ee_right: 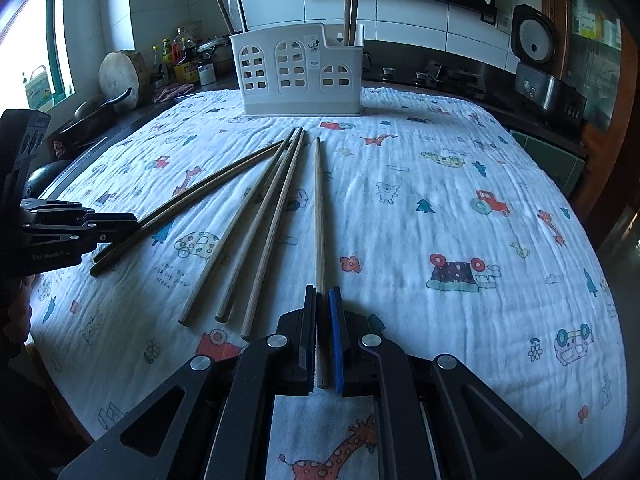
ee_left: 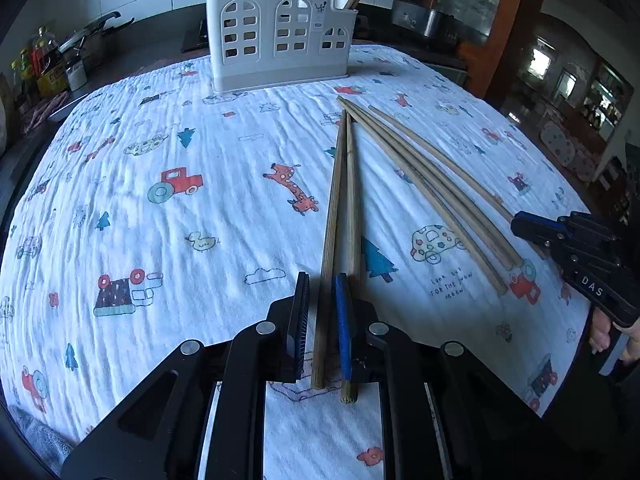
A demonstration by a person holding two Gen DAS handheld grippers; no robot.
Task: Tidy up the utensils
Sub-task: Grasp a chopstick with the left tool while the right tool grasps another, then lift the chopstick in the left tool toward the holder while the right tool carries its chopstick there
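Several wooden chopsticks lie on the printed cloth. My left gripper [ee_left: 323, 280] is partly closed around a pair of chopsticks [ee_left: 340, 200], one between the jaws, the other running under the blue right finger; a gap shows on the left side. Three more chopsticks [ee_left: 432, 188] lie to the right. My right gripper [ee_right: 323, 292] is shut on a single chopstick [ee_right: 319, 208] that lies flat, pointing at the white utensil holder [ee_right: 300, 72]. The holder [ee_left: 280, 36] stands at the far edge with chopsticks upright in it. The left gripper also shows at the right wrist view's left edge [ee_right: 120, 228].
The cloth [ee_left: 160, 220] covers the table. Bottles and a pan [ee_right: 176, 60] stand on the counter at the back left, a rice cooker [ee_right: 536, 64] at the back right. The right gripper body [ee_left: 580, 252] is at the left wrist view's right edge.
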